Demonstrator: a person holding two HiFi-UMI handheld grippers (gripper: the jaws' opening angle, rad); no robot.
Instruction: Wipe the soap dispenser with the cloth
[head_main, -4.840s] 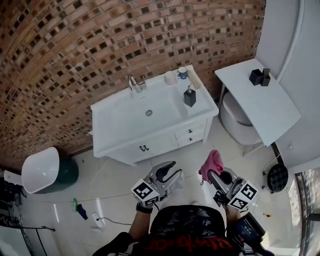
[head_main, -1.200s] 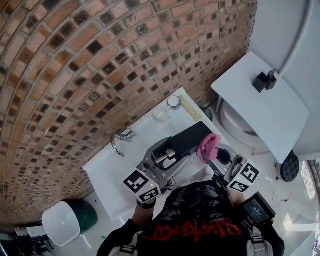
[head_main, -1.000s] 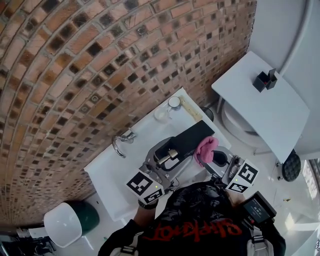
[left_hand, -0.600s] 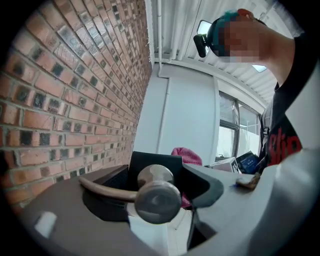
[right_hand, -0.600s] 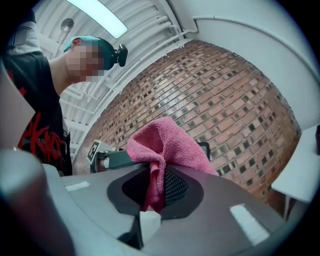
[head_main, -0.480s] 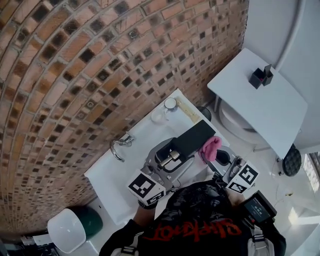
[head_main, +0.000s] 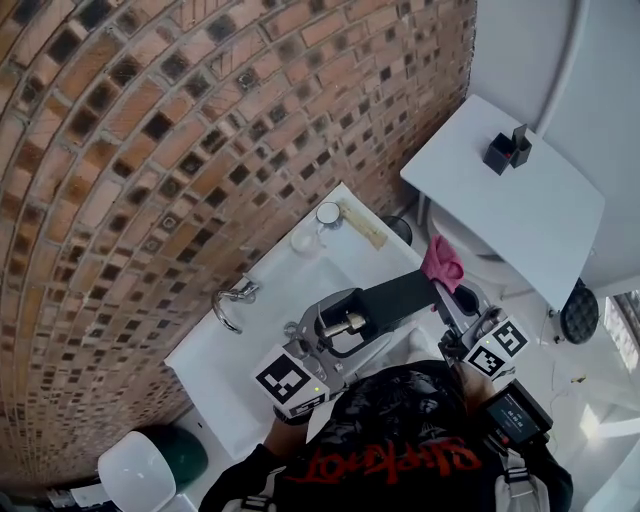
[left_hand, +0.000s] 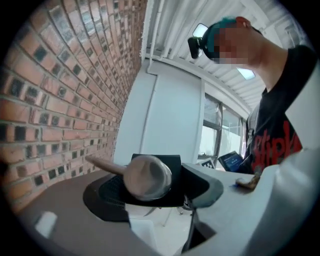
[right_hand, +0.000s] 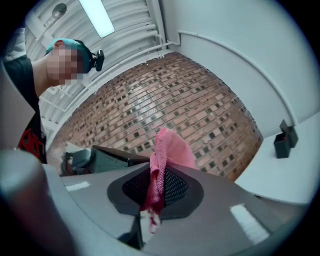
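The cloth (head_main: 441, 262) now sits further out, by the soap dispenser's (head_main: 400, 294) far end, pinched in the right gripper (head_main: 449, 288), while the left gripper (head_main: 350, 323) clamps the dispenser wide.

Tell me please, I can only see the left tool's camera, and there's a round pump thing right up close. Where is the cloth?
Observer: The pink cloth is pinched in the right tool, whose jaws are shut on it.
Operator: Is it close to what I'm holding?
Observer: Yes. In the head view it sits right by the flat bottom end of the soap dispenser, which lies sideways. I can't tell if they touch.
Operator: What else is around us?
Observer: A white sink with its tap, against a brick wall.
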